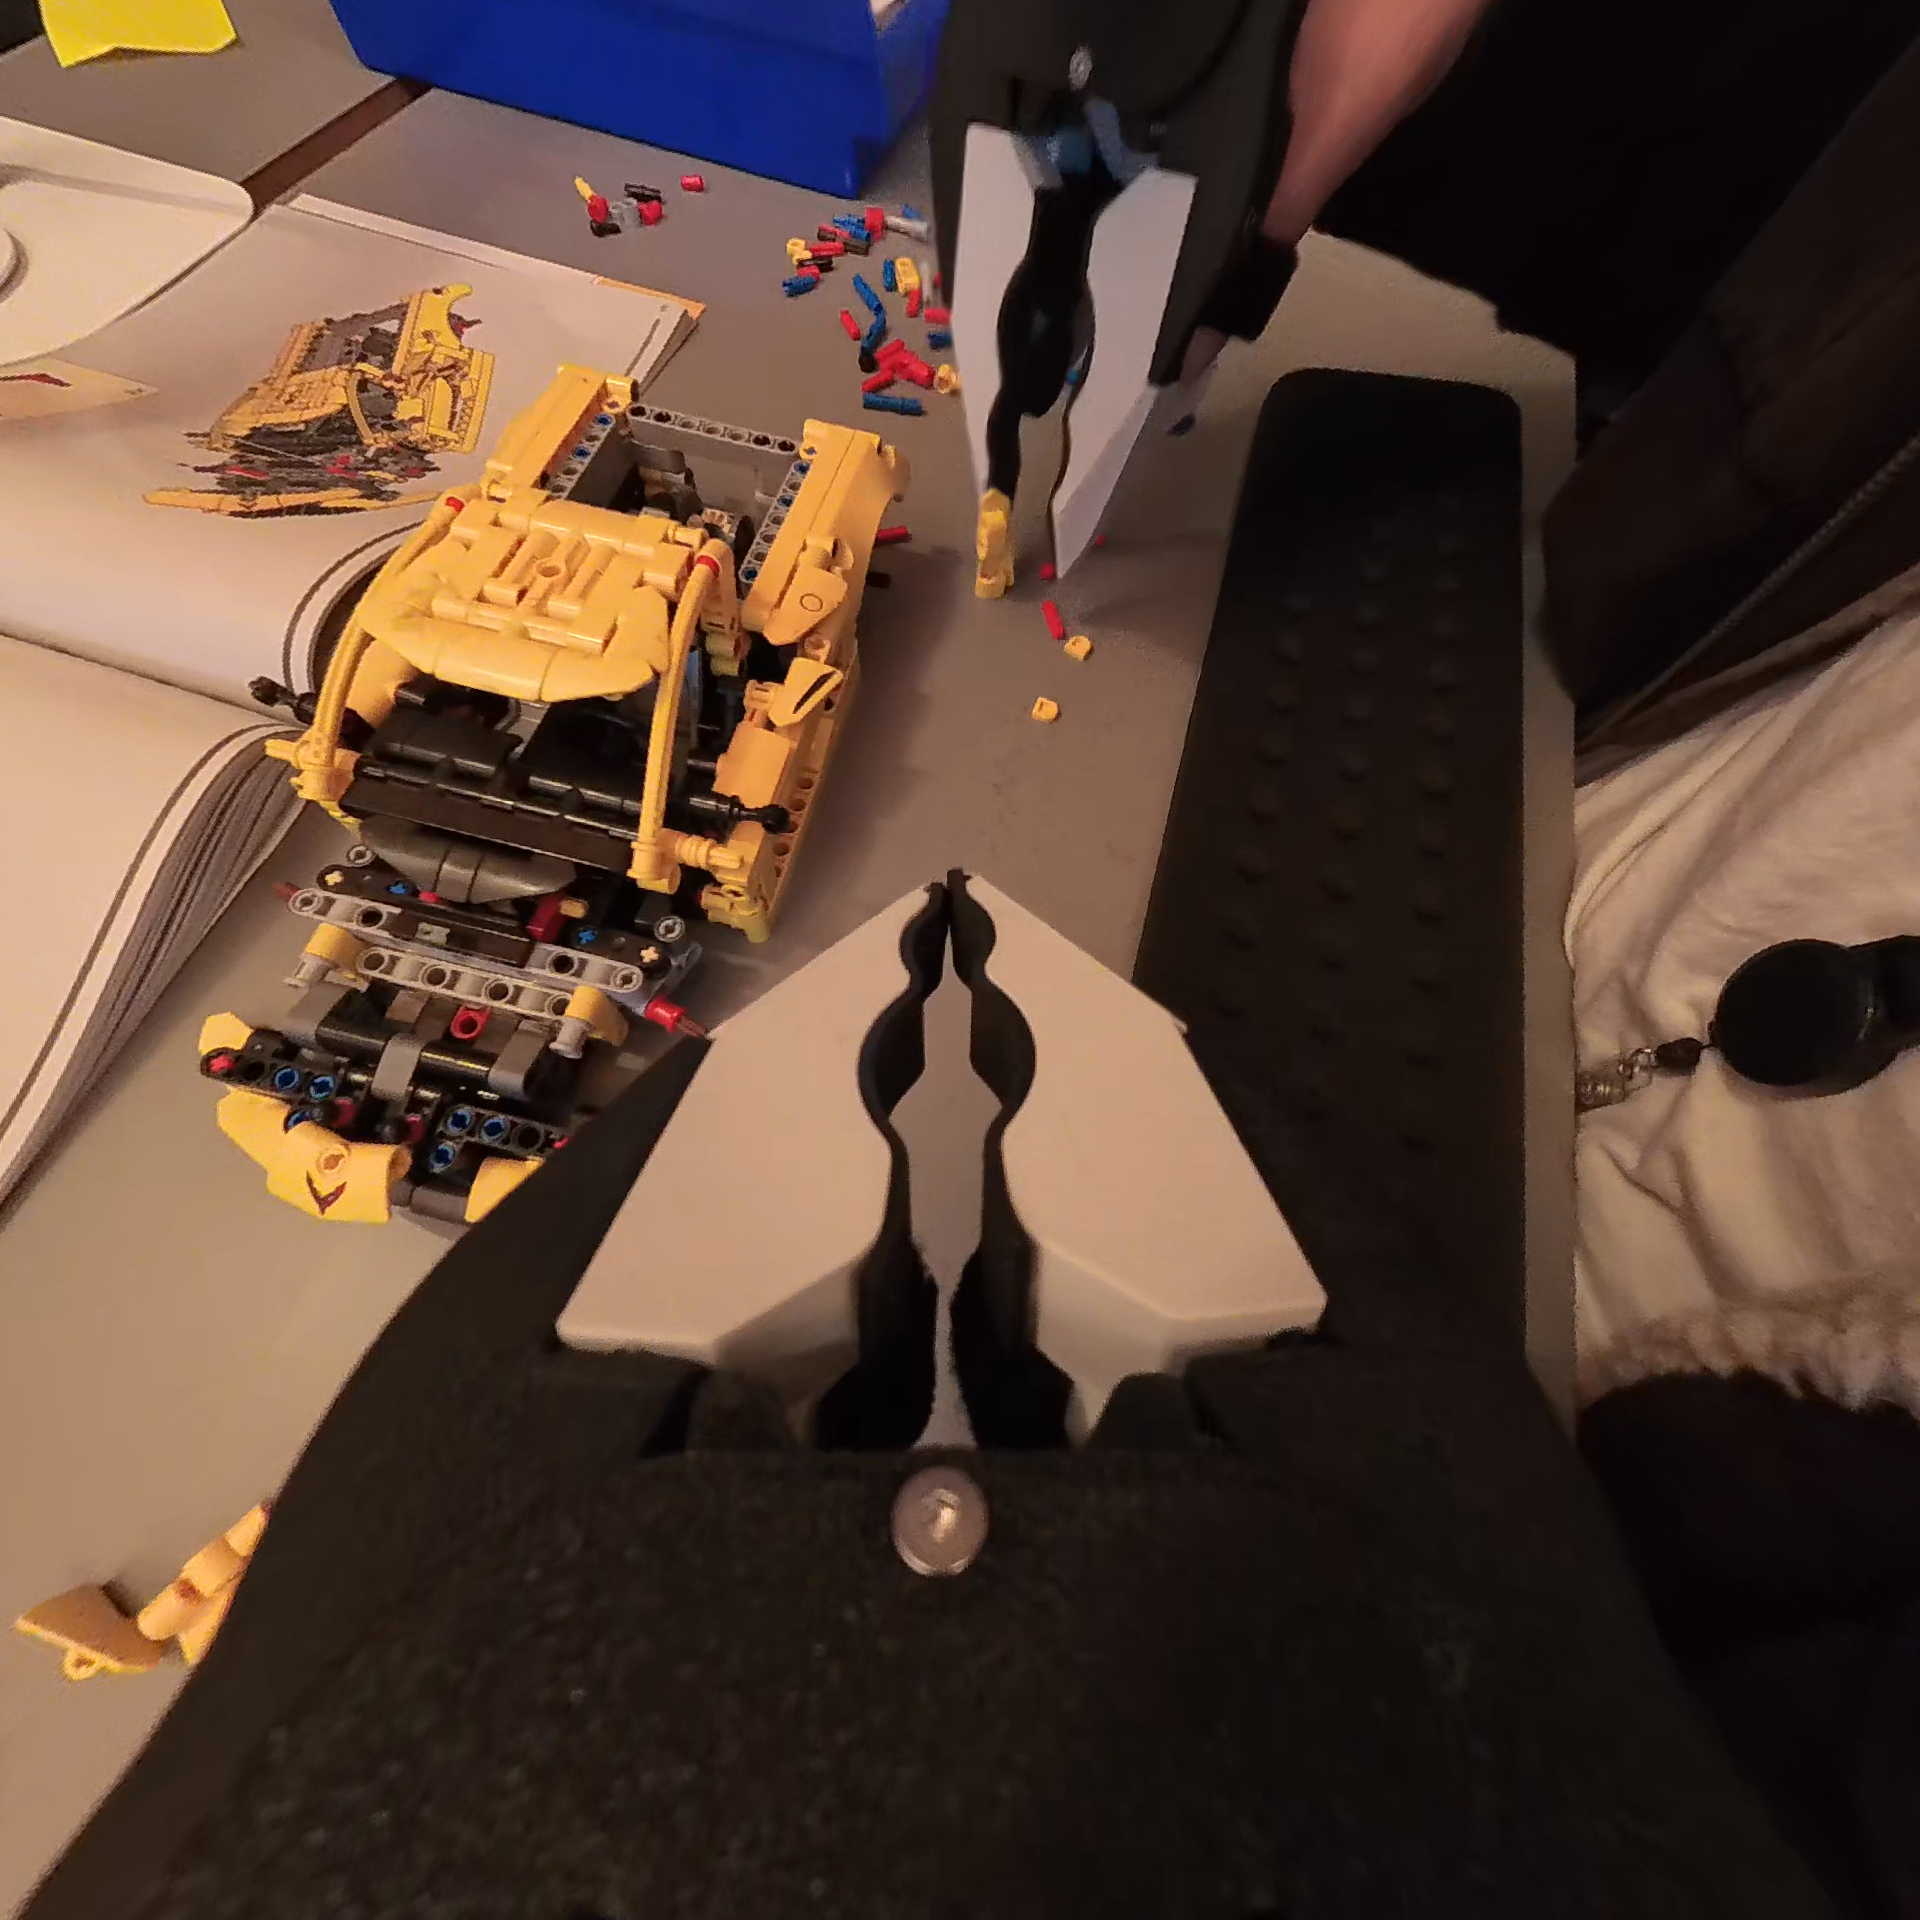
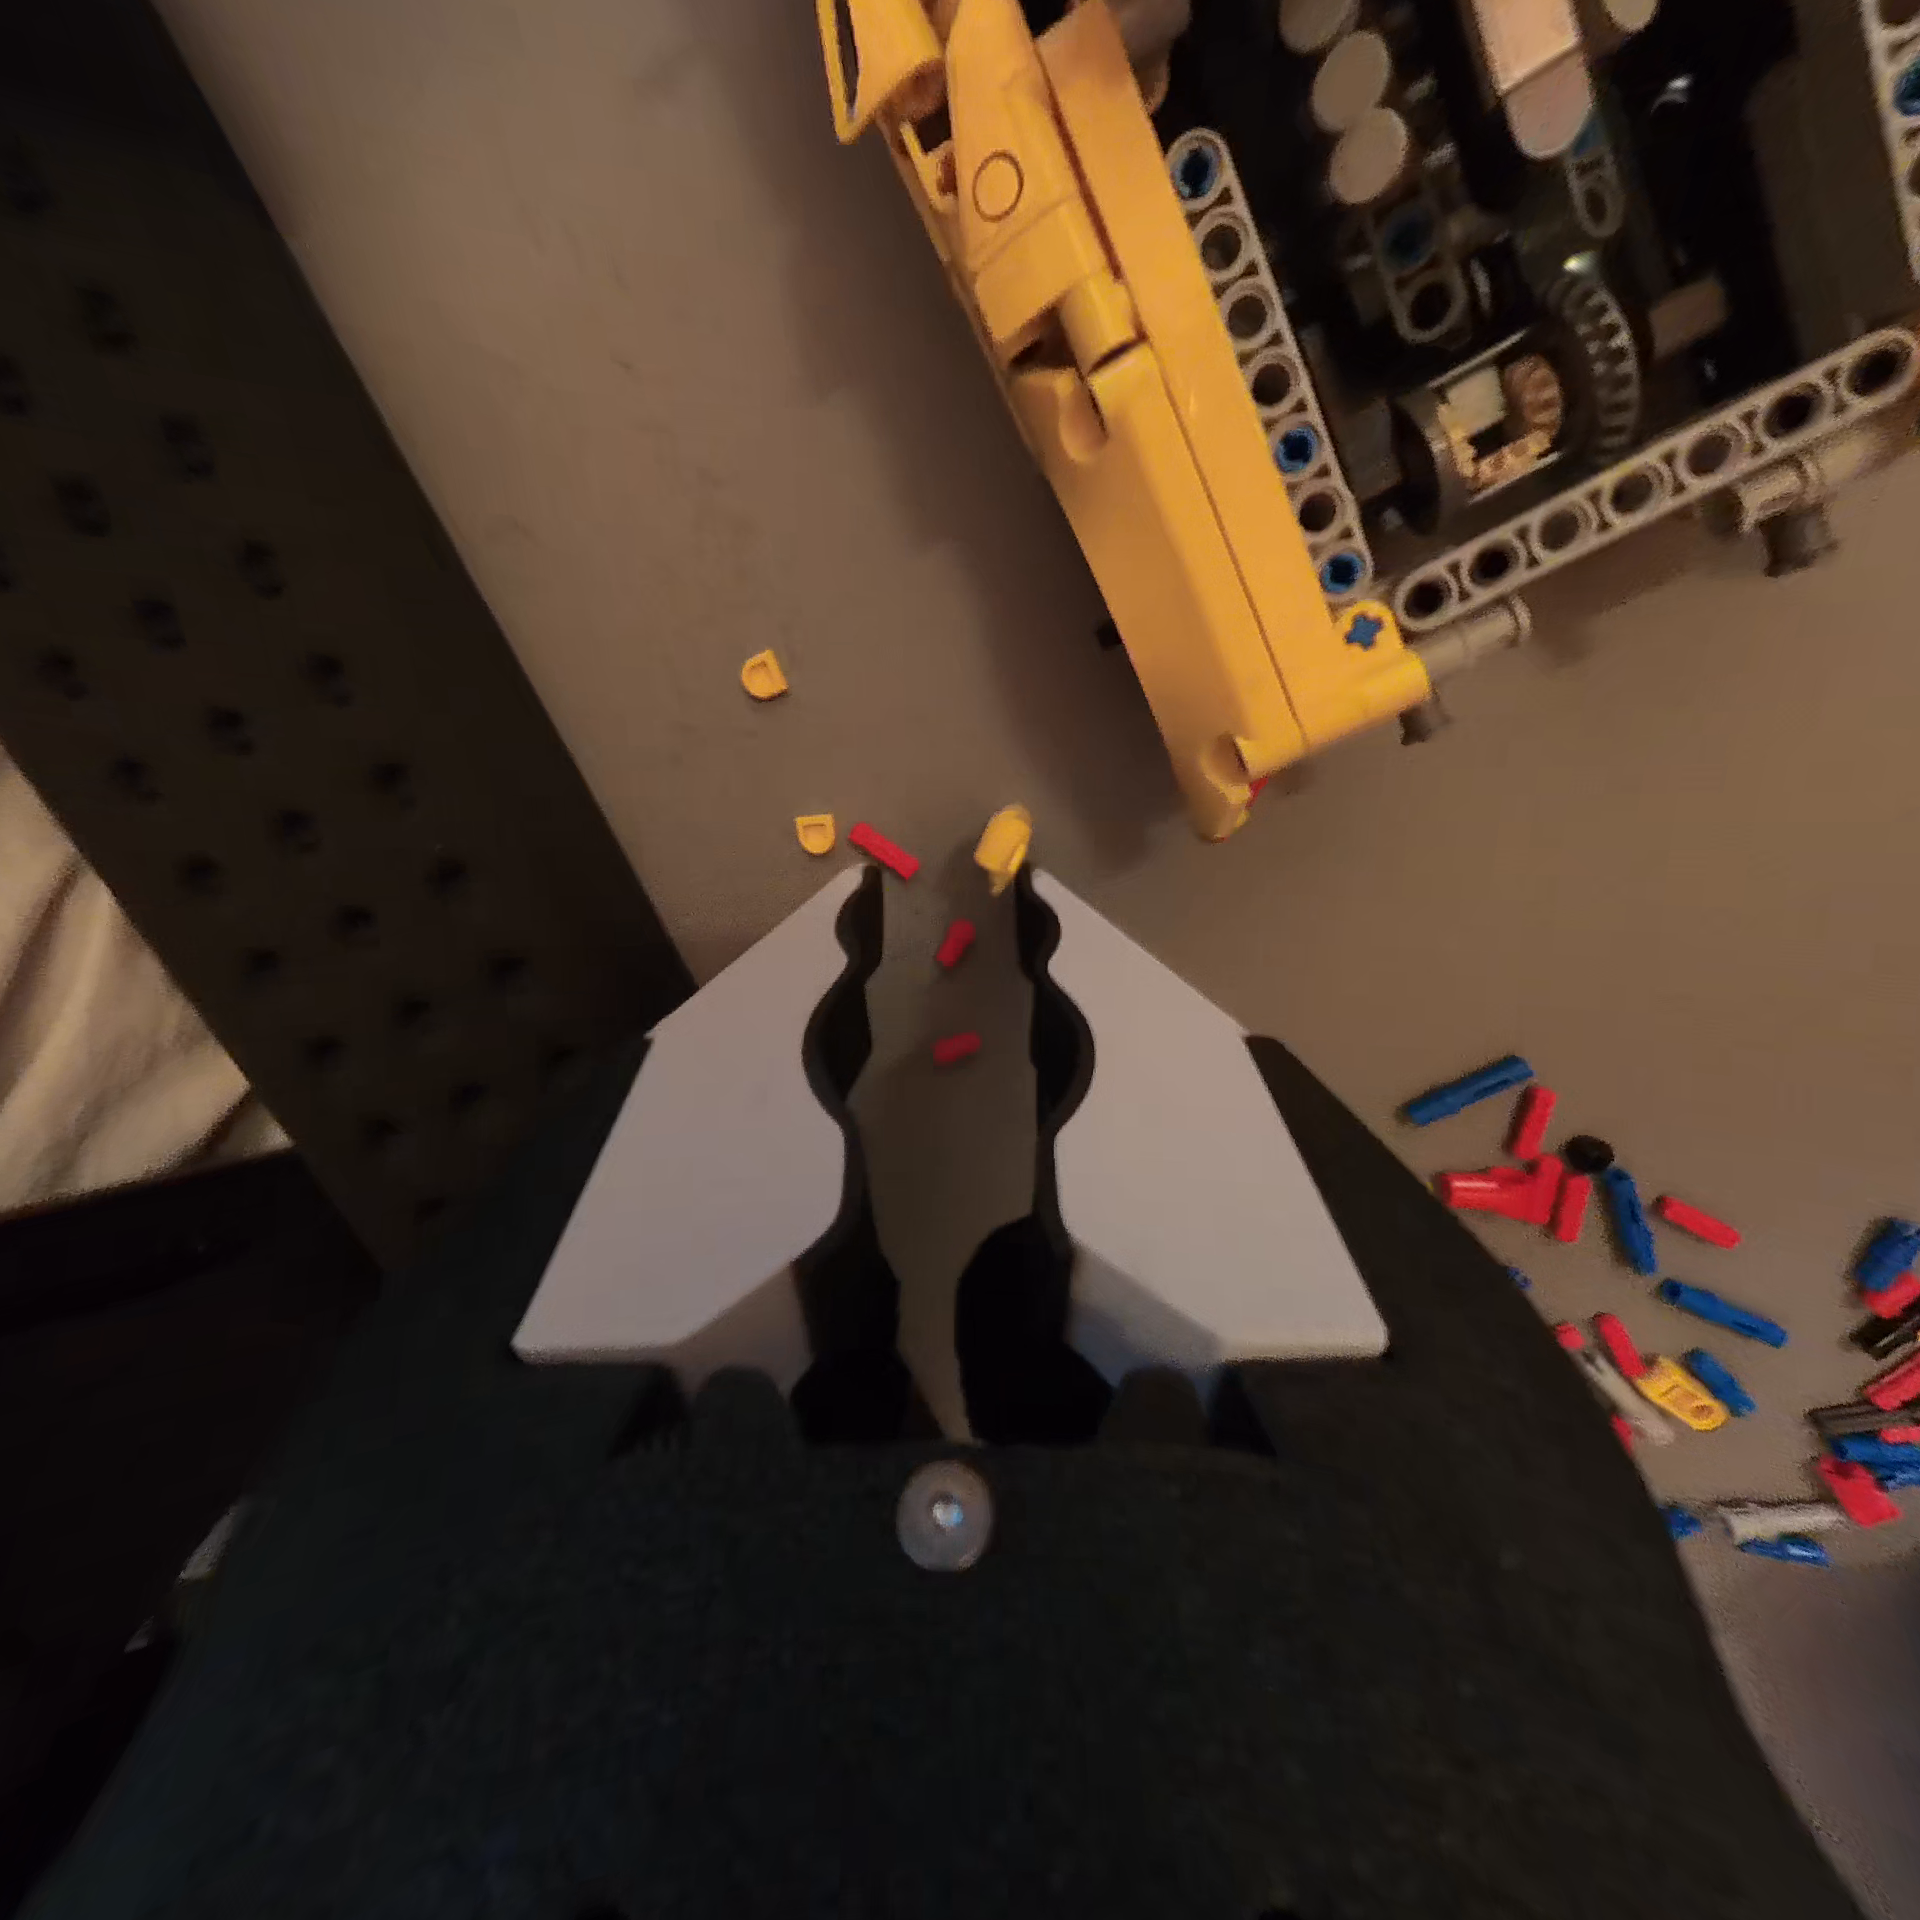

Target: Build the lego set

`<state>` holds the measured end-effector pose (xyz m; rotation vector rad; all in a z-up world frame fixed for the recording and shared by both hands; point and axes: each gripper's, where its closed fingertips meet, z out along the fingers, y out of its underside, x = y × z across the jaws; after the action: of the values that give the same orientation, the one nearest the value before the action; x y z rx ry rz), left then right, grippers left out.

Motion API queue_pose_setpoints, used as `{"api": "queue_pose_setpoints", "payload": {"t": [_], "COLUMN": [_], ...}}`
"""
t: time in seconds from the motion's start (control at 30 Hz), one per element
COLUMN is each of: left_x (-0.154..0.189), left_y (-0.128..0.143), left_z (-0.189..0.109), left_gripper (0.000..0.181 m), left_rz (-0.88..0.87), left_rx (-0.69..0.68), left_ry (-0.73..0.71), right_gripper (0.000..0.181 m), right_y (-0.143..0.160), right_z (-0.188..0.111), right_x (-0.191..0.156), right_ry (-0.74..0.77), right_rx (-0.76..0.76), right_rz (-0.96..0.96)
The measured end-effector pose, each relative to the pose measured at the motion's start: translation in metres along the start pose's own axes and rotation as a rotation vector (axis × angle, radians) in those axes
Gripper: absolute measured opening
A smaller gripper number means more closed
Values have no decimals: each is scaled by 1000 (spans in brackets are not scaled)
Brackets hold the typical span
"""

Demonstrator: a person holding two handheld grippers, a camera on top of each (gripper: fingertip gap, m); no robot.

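Hovering low over a grey table (image 1: 987, 790), left gripper (image 1: 951, 894) with tips pressed together, holding nothing. Just beside it, to the left, a half-built yellow car (image 1: 582, 727), resting partly on an open manual (image 1: 135, 623). Farther off, right gripper (image 1: 1023, 540) pointing down at the table, fingers a narrow gap apart, a yellow piece (image 1: 994, 545) touching one fingertip; real grip impossible to tell. Between those fingers in the right wrist view (image 2: 951, 883), same yellow piece (image 2: 1003, 836) at the right tip, red pins (image 2: 883, 850) scattered near. Beyond, a pile of loose pins (image 1: 873, 312) near a blue bin (image 1: 644, 73). Alongside, a black studded strip (image 1: 1340, 831).
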<state>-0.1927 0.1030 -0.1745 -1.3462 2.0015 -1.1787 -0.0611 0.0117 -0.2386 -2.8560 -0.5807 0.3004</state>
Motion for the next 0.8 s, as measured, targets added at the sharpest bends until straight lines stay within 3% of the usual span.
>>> {"api": "queue_pose_setpoints", "payload": {"t": [0.17,0.3,0.4,0.5,0.67,0.8], "left_x": [-2,-1,-2,-2,-2,2], "left_y": [3,3,3,0,-5,-28], "left_z": [5,8,9,11,11,9], "left_gripper": [0,0,0,0,0,2], "left_rz": [5,9,15,15,5,-68], "left_rx": [-25,-37,-47,-41,-28,111], "left_ry": [-2,1,-2,4,-3,47], "right_gripper": [24,24,21,22,13,15], "right_y": [11,9,16,-2,-9,-8], "right_z": [-2,-18,-25,-16,-1,7], "right_x": [6,14,47,55,56,56], "right_ry": [-3,-37,75,82,168,158], "right_rx": [24,142,194,308,371,392], "right_rz": [31,96,136,147,113,116]}}
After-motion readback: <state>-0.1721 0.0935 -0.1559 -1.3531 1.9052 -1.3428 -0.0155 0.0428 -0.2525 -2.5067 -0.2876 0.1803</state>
